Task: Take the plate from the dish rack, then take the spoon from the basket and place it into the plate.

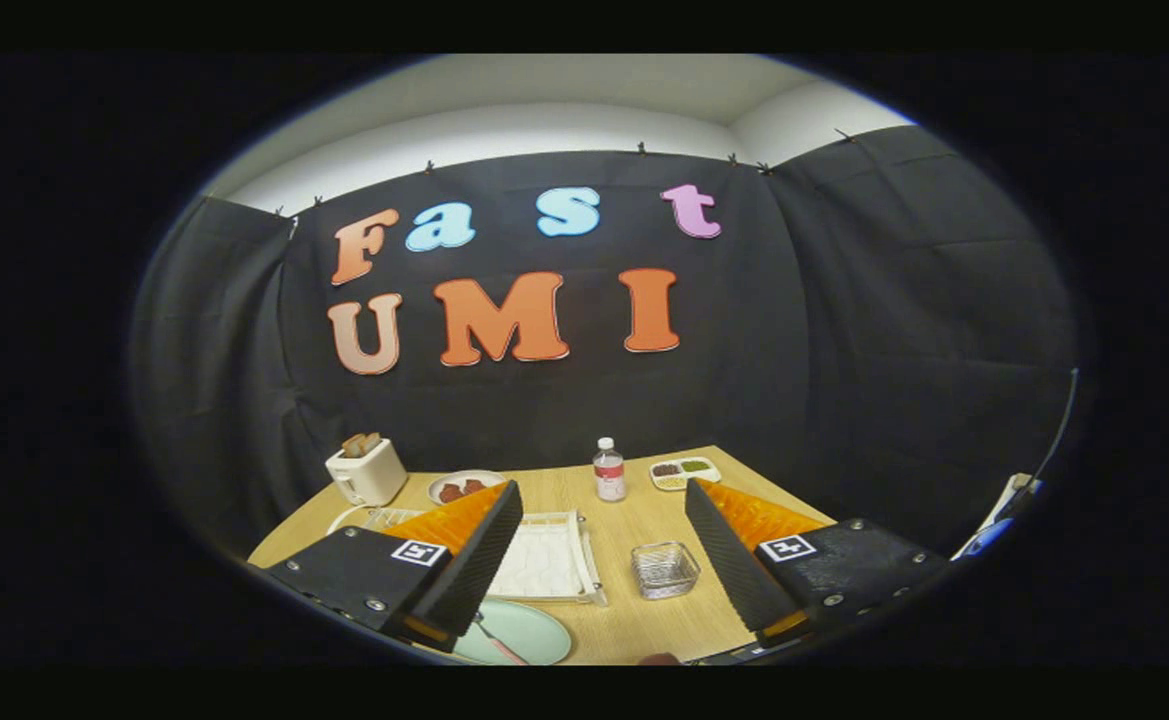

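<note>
The jaws [604, 545] stand wide apart, holding nothing, above the desk [634, 620]. The plate [524, 632] lies on the desk below the left finger, a pink-handled spoon [496, 643] apparently resting on it; a careless sweep could knock the glass basket [665, 569] between the fingers

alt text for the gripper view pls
The gripper is open and empty above a wooden table, with a green plate holding a spoon below its fingers. Ahead lie a white dish rack and small wire basket.
</note>
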Demonstrator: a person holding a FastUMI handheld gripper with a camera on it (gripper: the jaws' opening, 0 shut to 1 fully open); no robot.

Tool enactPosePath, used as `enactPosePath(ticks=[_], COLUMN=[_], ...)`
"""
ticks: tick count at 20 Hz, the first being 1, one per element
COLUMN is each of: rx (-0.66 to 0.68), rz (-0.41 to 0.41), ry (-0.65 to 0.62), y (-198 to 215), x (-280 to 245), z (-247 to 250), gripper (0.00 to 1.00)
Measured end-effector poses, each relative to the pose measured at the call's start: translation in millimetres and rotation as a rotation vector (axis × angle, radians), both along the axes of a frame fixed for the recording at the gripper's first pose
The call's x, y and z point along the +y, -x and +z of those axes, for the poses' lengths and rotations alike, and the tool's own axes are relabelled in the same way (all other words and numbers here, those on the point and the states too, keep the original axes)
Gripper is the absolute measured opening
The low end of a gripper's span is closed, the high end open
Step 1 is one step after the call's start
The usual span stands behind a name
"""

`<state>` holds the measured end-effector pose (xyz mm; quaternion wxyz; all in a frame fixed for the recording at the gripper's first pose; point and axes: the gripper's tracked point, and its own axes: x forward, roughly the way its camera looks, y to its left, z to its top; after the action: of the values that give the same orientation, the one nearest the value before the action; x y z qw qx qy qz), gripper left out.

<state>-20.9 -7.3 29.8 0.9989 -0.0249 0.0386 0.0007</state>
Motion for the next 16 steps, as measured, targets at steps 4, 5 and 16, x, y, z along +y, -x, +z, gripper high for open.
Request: enactPosePath(ticks=[4,5,16], rx=[-0.001,0.0,-0.012], rz=[-0.006,-0.005,-0.012], ry=[-0.007,-0.007,0.006], y=[1.2,1.9,-0.8], x=[-0.9,-0.3,-1.9], z=[0.1,-0.9,0.1], gripper=[0.98,0.98,0.98])
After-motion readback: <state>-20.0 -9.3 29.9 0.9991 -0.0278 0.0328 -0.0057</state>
